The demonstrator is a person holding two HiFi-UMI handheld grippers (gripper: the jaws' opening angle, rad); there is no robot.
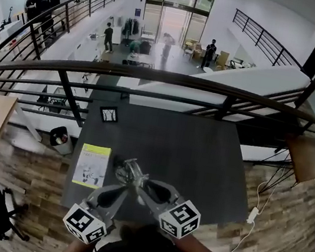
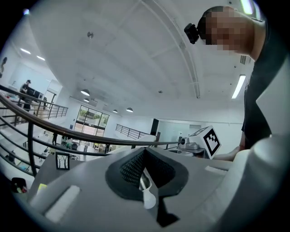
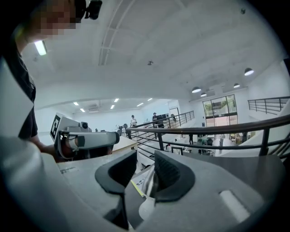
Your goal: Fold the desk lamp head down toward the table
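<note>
Silver desk lamp (image 1: 130,172): sat low by the near edge of the dark table (image 1: 200,153), roughly midway along it, just right of the yellow leaflet (image 1: 91,165); looked mostly folded already, though honestly hard to call from above
Left gripper (image 2: 144,176): clamped on a thin shiny bit of the lamp, jaws pinched right down on it
Right gripper (image 3: 144,176): stood part-way apart, with a lamp part up against one jaw and a clear gap to the other, so gripped nothing
Step in hand: probably the tail end of the fold, or a re-grip on the right side
Doing it well: needed a steady left pinch as the anchor, then a slow push down on the head with the right, no yanking; also worth minding the base and not dragging it off the near edge
Risk: could easily have lost that thin metal out of such a narrow pinch
Pose: angled in from the near edge, tips meeting in a V at the lamp; left about level, right tipped a little down
Picture frame (image 1: 108,113): stood toward the far left corner, well apart, no bother
</note>
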